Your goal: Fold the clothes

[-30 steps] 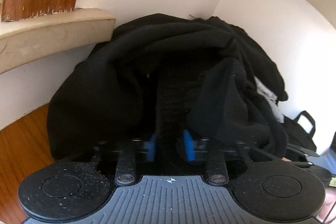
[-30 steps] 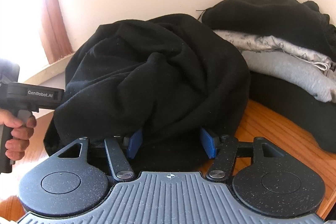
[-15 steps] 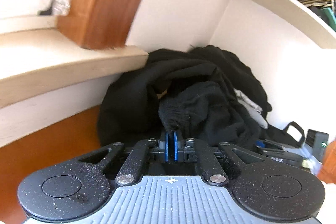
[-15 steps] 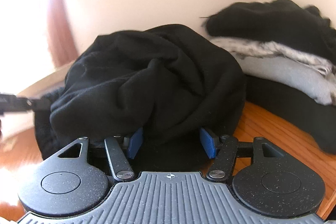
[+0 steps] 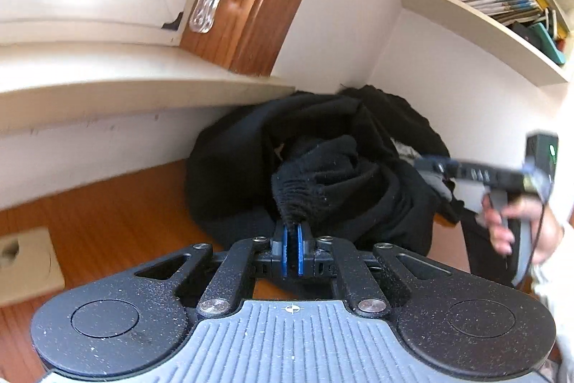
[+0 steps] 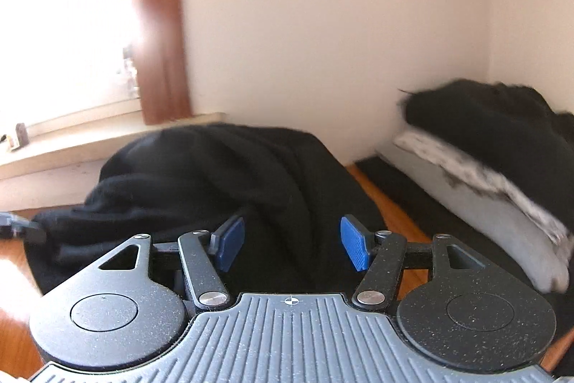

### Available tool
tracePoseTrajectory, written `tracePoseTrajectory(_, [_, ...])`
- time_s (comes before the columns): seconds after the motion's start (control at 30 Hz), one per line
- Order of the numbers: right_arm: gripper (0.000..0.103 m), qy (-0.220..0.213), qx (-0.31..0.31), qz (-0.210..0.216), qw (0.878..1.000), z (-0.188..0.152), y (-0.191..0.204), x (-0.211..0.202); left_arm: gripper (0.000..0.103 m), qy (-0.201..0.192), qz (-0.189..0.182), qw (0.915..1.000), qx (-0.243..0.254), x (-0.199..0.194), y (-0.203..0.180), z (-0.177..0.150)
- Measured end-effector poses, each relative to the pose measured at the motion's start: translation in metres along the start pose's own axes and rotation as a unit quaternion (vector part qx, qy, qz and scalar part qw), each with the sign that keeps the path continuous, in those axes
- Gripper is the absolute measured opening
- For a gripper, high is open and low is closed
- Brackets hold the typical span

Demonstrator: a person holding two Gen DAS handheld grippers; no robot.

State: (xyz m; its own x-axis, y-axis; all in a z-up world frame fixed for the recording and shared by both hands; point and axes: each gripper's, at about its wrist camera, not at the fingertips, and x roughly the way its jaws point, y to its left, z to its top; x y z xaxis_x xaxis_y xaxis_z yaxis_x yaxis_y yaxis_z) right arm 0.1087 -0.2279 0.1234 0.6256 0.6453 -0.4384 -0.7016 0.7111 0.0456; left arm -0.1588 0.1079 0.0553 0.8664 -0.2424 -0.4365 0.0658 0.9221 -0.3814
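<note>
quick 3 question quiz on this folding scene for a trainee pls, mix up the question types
1. True or false: the left gripper has its jaws shut on a ribbed edge of the black garment.
2. Multiple choice: the right gripper is A) shut on the black garment, B) open with nothing between its jaws, C) shut on the grey fabric.
3. Short answer: what lies against the wall to the right of the black garment in the right wrist view?

Key
1. True
2. B
3. A stack of folded clothes: black on top, grey layers under it.
</note>
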Motion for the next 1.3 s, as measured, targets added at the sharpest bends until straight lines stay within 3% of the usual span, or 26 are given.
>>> tracePoseTrajectory(0.27, [0.061,0.022,-0.104,0.045,0.993,0.05,0.08,0.042,0.005,0.015,-0.008,0.9999,0.004,0.011,0.005,-0.013])
tracePoseTrajectory(0.37, [0.061,0.037,-0.159,0.055,0.985,0.059,0.112,0.06,0.005,0.014,-0.011,0.9998,0.006,0.01,0.007,-0.013])
tracePoseTrajectory(0.43, [0.07,0.043,-0.192,0.057,0.979,0.061,0.13,0.068,0.005,0.014,-0.014,0.9998,0.003,0.009,0.007,-0.013])
tracePoseTrajectory(0.53, [0.073,0.054,-0.241,0.048,0.968,0.06,0.15,0.082,0.005,0.016,-0.014,0.9997,0.009,0.009,0.006,-0.014])
tracePoseTrajectory(0.7, [0.073,0.056,-0.291,0.009,0.955,0.065,0.163,0.096,0.005,0.017,-0.02,0.9996,0.006,0.008,0.009,-0.014])
tracePoseTrajectory(0.83, [0.073,0.056,-0.298,0.018,0.953,0.069,0.166,0.095,0.005,0.012,-0.027,0.9996,0.003,0.007,0.011,-0.013])
tracePoseTrajectory(0.97, [0.073,0.102,-0.341,0.023,0.934,0.055,0.177,0.111,0.005,0.005,-0.036,0.9993,0.005,0.006,0.011,-0.013])
tracePoseTrajectory(1.0, [0.069,0.105,-0.353,0.019,0.93,0.052,0.179,0.113,0.005,0.004,-0.037,0.9993,0.007,0.006,0.011,-0.013])
tracePoseTrajectory(1.07, [0.046,0.109,-0.339,0.009,0.934,0.054,0.176,0.117,0.005,0.0,-0.037,0.9993,0.009,0.005,0.01,-0.012])
tracePoseTrajectory(1.1, [0.03,0.11,-0.329,0.005,0.938,0.058,0.172,0.117,0.005,-0.003,-0.037,0.9993,0.011,0.004,0.009,-0.012])
tracePoseTrajectory(1.13, [0.023,0.1,-0.325,-0.003,0.94,0.061,0.169,0.115,0.005,-0.007,-0.037,0.9992,0.012,0.003,0.009,-0.012])
tracePoseTrajectory(1.3, [0.009,0.032,-0.299,-0.06,0.952,0.08,0.148,0.096,0.005,-0.038,-0.043,0.9982,0.014,-0.009,0.005,-0.006])
